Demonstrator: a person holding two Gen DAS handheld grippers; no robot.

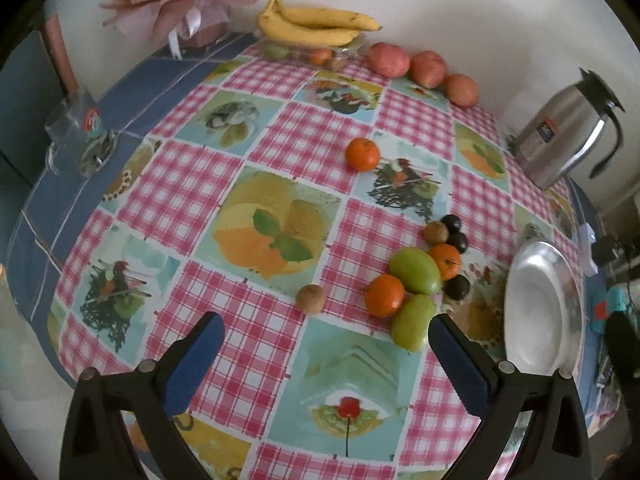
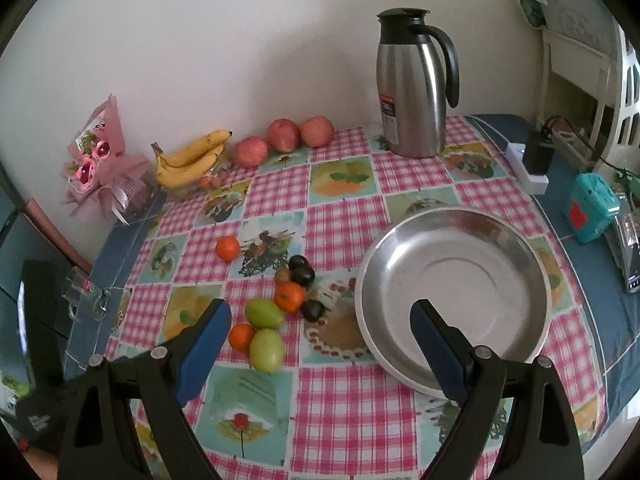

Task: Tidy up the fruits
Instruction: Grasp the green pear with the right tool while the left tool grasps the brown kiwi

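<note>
The left gripper (image 1: 326,330) hangs above the checked tablecloth (image 1: 280,140) with its jaws spread wide and nothing between them; the right gripper (image 2: 320,316) is equally wide and bare, its right finger overlapping the near rim of the steel dish (image 2: 520,248).

The fruit cluster (image 2: 280,308) lies just left of the dish: 2 green fruits, 2 oranges, 3 dark round fruits and 1 small brown one, most touching a neighbour. A lone orange (image 1: 362,154) sits apart toward the wall, and a single brown fruit (image 1: 309,299) lies near the left gripper. 3 apples (image 2: 284,136) line the wall beside the bananas (image 2: 192,156), which rest on a clear container whose small fruits are hard to make out.

The steel jug (image 2: 412,92) carries a red-topped label too blurred to read. The glass mug (image 1: 76,128) bears a round logo, also illegible. A pink bouquet (image 2: 100,164) stands at the table's far corner. At the right, a teal box (image 2: 592,208) shows a red patch with no readable text.
</note>
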